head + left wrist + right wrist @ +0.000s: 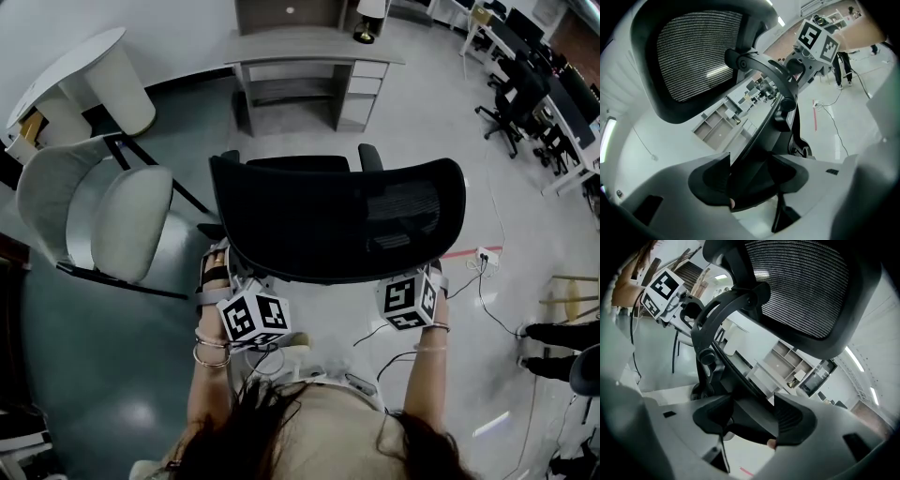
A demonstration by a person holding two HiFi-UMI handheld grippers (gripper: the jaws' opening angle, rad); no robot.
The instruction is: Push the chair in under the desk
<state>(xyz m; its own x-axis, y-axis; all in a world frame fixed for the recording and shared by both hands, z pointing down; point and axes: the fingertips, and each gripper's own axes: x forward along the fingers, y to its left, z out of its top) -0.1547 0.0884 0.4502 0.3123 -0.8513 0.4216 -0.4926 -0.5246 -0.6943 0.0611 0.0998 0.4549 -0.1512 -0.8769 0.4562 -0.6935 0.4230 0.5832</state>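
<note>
I have the left gripper (750,176) and the right gripper (750,420) each clamped on the backrest rim of the chair (337,220) at frame centre, one per side so my push runs straight; the desk (314,42) sits top centre, well apart
</note>
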